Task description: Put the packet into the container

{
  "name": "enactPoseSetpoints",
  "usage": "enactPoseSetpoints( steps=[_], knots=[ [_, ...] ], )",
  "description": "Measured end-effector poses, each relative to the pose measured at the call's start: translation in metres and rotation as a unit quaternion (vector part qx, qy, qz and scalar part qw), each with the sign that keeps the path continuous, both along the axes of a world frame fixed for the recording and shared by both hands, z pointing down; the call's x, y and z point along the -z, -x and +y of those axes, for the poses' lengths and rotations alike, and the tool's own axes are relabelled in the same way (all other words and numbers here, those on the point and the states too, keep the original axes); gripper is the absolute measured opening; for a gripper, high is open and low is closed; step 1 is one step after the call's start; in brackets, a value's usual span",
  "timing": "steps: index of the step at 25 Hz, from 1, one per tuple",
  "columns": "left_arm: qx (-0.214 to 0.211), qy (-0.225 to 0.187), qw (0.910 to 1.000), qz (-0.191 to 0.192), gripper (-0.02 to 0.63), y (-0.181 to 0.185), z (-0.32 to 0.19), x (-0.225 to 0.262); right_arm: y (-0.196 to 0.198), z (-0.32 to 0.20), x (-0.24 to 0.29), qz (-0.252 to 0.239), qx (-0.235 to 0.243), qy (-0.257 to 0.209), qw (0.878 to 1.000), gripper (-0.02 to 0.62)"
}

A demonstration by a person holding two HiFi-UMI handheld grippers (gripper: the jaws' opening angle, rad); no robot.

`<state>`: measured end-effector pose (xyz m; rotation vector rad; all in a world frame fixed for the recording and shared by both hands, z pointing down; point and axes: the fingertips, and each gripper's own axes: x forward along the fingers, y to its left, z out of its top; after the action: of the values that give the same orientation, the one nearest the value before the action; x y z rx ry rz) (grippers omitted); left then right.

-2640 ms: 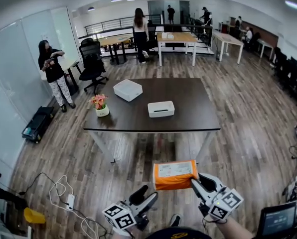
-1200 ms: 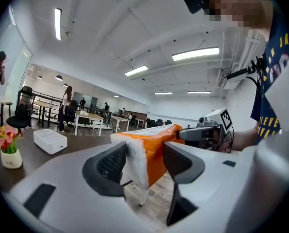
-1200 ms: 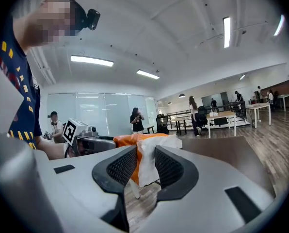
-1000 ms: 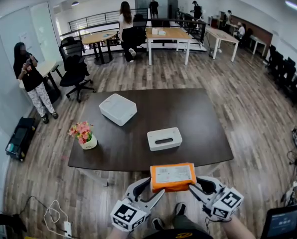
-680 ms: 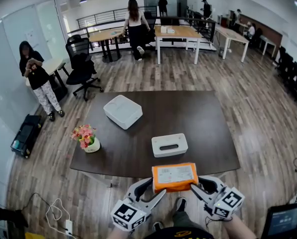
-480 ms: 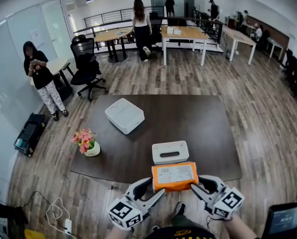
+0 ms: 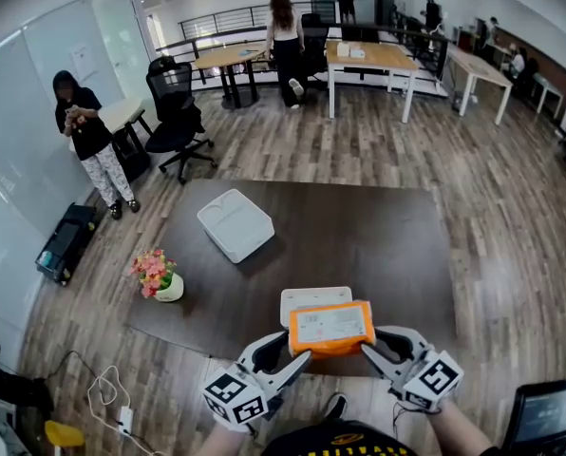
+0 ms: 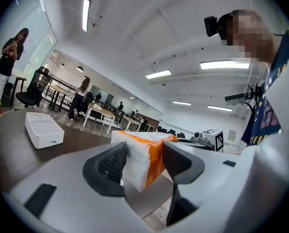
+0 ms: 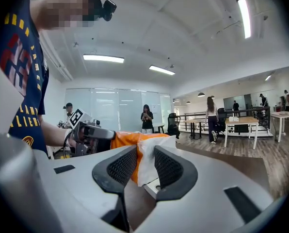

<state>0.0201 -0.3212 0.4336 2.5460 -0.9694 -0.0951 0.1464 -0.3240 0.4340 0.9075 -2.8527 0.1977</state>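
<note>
Two grips | left gripper [image 7: 295,351] jaws, right gripper [image 7: 372,344] jaws clamp packet [image 7: 331,328] | orange, white on top

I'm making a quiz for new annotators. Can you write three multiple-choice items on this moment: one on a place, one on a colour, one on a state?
1. Where on the table does the flower pot stand?
A) near its left edge
B) at its centre
C) at its far right corner

2. What colour is the packet mostly?
A) blue
B) orange
C) green

3. How is the packet held?
A) it lies flat on the table
B) by one gripper alone
C) by both grippers, one at each end

Answers:
1 A: the head view shows the pot beside the left edge.
2 B: the wrap is orange under a pale label.
3 C: the left gripper and the right gripper each have their jaws closed on an end.
</note>
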Motion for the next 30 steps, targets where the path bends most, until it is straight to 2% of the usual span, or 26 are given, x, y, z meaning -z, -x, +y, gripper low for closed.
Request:
enactPoseSetpoints(
  steps=[6,11,16,22,30],
  knots=[
    [0.007,0.038,0.9989,0.028,0.236,-0.008,-0.024,-0.01,-0.008,-0.025,-0.01,0.006,0.012,0.007,1.0,0.104],
    [0.012,0.048,0.9986,0.018,0.222,-0.001,-0.052,-0.025,-0.003,-0.05,-0.027,0.019,0.012,0.007,1.0,0.104],
    [0.009,0.043,0.9989,-0.018,0.218,0.009,-0.083,-0.043,0.006,-0.081,-0.046,0.056,0.001,-0.01,0.998,0.104],
    [-0.005,0.052,0.9972,-0.054,0.212,0.02,-0.111,-0.075,0.02,-0.107,-0.07,0.09,-0.011,0.006,0.996,0.104],
    [-0.046,0.052,0.9926,-0.1,0.211,0.037,-0.131,-0.12,0.043,-0.125,-0.118,0.148,-0.022,0.02,0.988,0.104]
  ],
)
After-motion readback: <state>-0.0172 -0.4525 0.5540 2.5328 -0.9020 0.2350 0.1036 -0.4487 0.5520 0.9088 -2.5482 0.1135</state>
